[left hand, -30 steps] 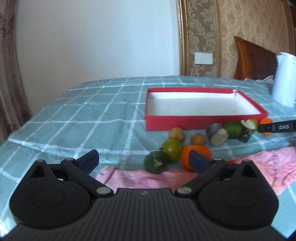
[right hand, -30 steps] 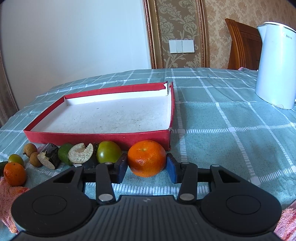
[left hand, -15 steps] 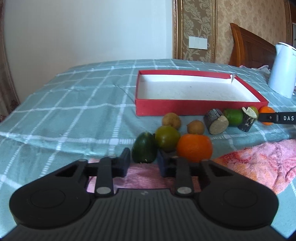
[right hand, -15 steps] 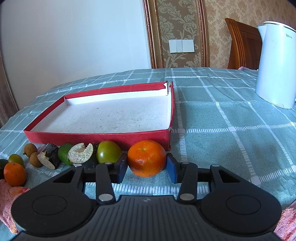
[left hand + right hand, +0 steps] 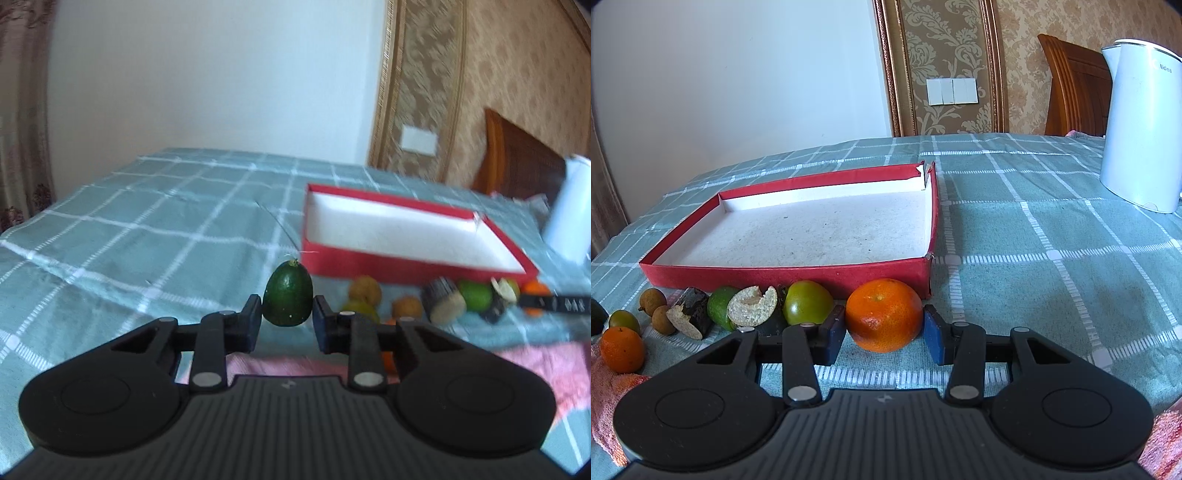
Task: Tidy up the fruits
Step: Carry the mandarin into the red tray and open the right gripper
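Observation:
My left gripper point(image 5: 288, 325) is shut on a dark green egg-shaped fruit point(image 5: 288, 303), held stem up above the pink towel point(image 5: 517, 373). My right gripper point(image 5: 884, 338) is shut on a large orange point(image 5: 884, 320) that rests on the checked cloth just before the right front corner of the red box point(image 5: 790, 275). The box is white inside and holds nothing. Along its front wall lie a green round fruit point(image 5: 807, 302), a lime point(image 5: 718, 306), cut dark-skinned pieces point(image 5: 751, 310), brown longans point(image 5: 652, 301) and a small orange point(image 5: 622, 349).
A white kettle point(image 5: 1141, 122) stands on the cloth at the far right. Behind it is a wooden chair back point(image 5: 1071, 85). The red box point(image 5: 369, 260) lies ahead and to the right of the left gripper. A pink towel point(image 5: 605, 384) covers the near left edge.
The left jaws have closed on the dark green fruit and raised it off the towel, and the left view has rolled. The right gripper and its orange have stayed still.

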